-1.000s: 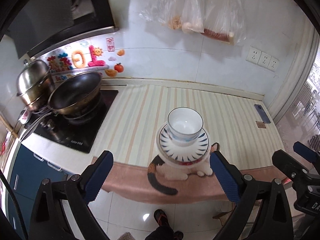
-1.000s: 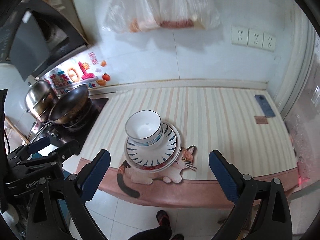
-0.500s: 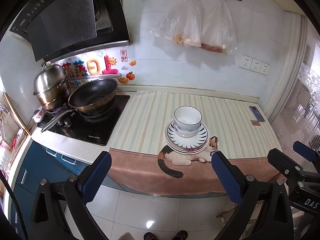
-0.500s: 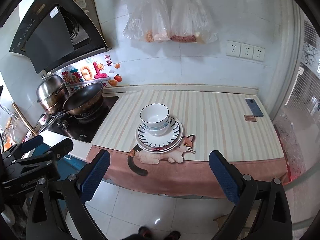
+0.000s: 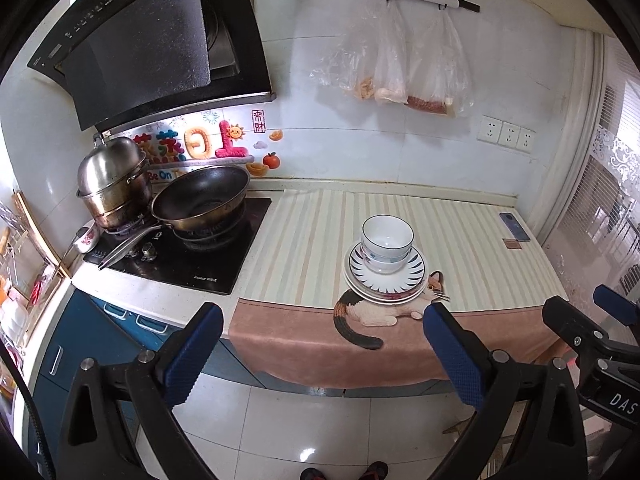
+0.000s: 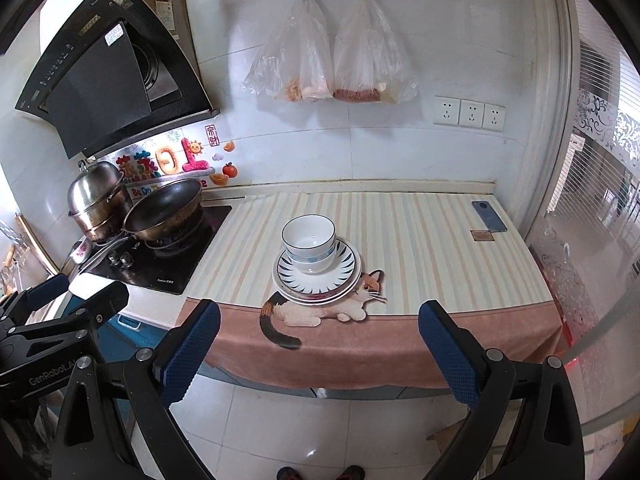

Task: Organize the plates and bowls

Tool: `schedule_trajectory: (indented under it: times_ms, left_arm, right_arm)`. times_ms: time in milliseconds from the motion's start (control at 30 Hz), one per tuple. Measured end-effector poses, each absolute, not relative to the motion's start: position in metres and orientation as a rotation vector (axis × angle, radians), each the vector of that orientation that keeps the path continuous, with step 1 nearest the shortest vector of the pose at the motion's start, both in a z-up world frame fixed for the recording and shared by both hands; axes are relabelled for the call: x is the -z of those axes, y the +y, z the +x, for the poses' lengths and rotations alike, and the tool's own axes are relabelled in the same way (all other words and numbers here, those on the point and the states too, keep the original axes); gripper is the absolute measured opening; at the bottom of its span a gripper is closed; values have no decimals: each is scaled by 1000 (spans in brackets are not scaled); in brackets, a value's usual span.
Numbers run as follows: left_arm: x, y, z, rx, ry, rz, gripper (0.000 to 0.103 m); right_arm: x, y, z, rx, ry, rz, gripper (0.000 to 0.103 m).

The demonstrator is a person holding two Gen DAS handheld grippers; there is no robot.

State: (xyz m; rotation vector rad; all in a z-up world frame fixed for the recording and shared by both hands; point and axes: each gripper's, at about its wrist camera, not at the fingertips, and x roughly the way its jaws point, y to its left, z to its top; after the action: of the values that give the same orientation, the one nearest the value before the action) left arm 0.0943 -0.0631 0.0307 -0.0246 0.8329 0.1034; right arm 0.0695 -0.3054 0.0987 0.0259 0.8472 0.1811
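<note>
Both grippers we hold out over the floor in front of the counter: the left gripper (image 5: 322,356) and the right gripper (image 6: 318,354) each have their blue-padded fingers spread wide with nothing between them, well apart from the dishes.

We see two white bowls (image 6: 309,245) nested one inside the other, sitting upright in the middle of a stack of plates (image 6: 318,280). The top plate has dark blue dashes round its rim; how many plates lie under it we cannot tell for sure. The stack rests on a striped cloth (image 6: 420,256) near the front edge of the counter, partly covering the cat picture (image 6: 320,312) printed on the cloth.

To the left of the cloth a black stove (image 5: 180,256) carries a dark wok (image 5: 200,200) and, behind it, a steel pot (image 5: 112,176) with its lid on. At the far right of the cloth lies a phone (image 6: 489,216). Above, two plastic bags (image 6: 332,56) hang from a wall rail.
</note>
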Motion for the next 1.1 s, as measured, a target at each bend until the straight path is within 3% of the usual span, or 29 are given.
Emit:
schedule_trajectory:
  times_ms: [1100]
  left_arm:
    - [-30, -56, 90, -99, 858, -47, 102]
  right_arm:
    - [-92, -302, 64, -159, 860, 27, 101]
